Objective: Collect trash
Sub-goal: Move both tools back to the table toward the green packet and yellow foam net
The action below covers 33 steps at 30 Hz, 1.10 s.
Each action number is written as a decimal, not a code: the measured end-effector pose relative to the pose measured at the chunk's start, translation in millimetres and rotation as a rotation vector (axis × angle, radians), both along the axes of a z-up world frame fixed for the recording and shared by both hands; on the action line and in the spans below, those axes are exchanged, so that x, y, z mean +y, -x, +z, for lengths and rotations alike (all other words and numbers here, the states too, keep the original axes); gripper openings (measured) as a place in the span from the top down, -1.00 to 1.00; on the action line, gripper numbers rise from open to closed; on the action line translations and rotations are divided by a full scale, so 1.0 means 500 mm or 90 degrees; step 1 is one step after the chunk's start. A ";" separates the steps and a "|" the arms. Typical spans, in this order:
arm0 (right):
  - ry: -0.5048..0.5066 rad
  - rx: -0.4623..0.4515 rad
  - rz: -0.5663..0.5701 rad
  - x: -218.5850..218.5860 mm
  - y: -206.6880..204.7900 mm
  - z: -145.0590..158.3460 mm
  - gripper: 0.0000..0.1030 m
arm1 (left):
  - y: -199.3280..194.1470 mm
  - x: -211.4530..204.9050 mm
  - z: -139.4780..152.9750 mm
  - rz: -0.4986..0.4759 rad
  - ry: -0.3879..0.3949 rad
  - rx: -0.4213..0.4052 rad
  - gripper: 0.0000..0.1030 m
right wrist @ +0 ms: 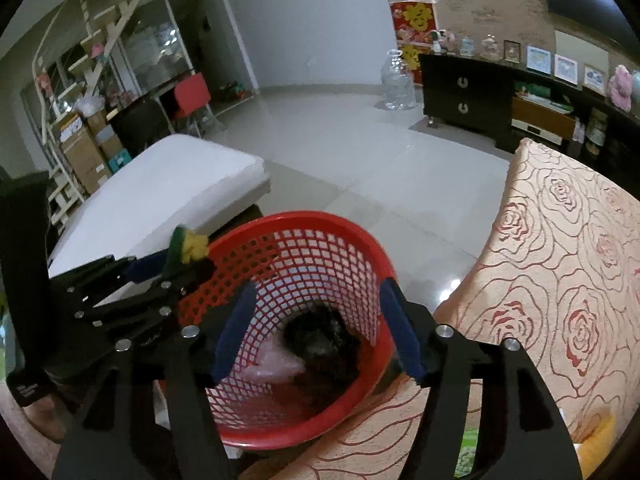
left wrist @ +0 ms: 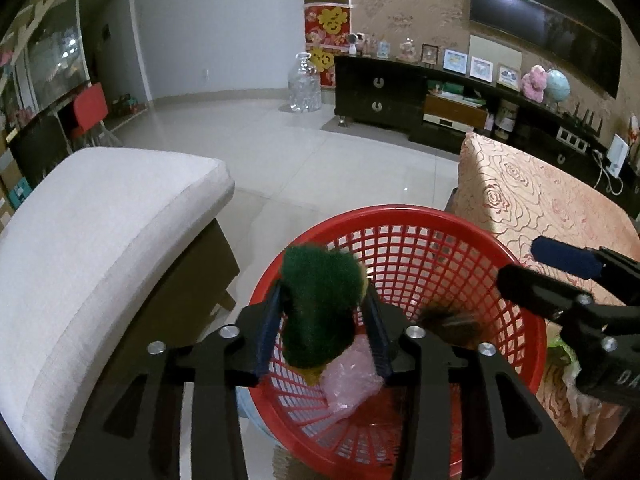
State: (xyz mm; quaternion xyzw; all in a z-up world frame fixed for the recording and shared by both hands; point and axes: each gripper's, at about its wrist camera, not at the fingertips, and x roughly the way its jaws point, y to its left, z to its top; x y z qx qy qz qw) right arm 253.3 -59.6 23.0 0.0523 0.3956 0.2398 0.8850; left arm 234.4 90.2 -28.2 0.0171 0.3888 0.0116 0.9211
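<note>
scouring sponge point(left wrist: 320, 304): green abrasive face, yellow foam backing, one item of trash. location: between the blue pads of the left tool point(left wrist: 326, 328), poised above the near rim of the red mesh basket point(left wrist: 420, 216). seen from the right wrist it stands upright at the left tool's tip point(right wrist: 184, 258), level with the basket's left rim point(right wrist: 240, 236). the left tool's jaws flank it closely; whether the pads actually press on it cannot be told.

basket contents: crumpled pink plastic point(left wrist: 350, 384) on the bottom, dark fibrous clump point(right wrist: 320, 338) beside it.

right tool point(right wrist: 316, 328): jaws spread, nothing between them, aimed down into the basket mouth.

step in hand, as judged: dropping the sponge. to do it well, bring the sponge's whole footprint inside the rim, since it sits close to the near edge and could tip outward onto the floor; part the jaws fully so the rough face does not snag a pad; keep the right tool out of the fall path.

surroundings: white cushioned seat point(left wrist: 100, 232) to the left, rose-patterned cloth point(left wrist: 560, 208) to the right, tiled floor point(left wrist: 300, 152) beyond.
</note>
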 end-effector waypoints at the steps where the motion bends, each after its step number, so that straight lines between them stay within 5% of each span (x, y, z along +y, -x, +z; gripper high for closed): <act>1: -0.001 -0.001 -0.003 -0.003 0.000 0.001 -0.24 | -0.001 0.002 0.001 0.001 0.003 0.000 0.15; 6: 0.001 -0.001 -0.022 -0.026 -0.003 -0.002 -0.24 | 0.005 0.004 0.009 0.002 0.017 -0.012 -0.35; 9: 0.005 0.000 -0.035 -0.039 -0.002 -0.003 -0.24 | 0.007 0.005 0.014 0.004 0.022 -0.021 -0.45; 33: 0.050 -0.036 -0.168 -0.213 0.061 0.040 -0.40 | 0.037 -0.084 0.065 -0.070 0.059 -0.094 -0.51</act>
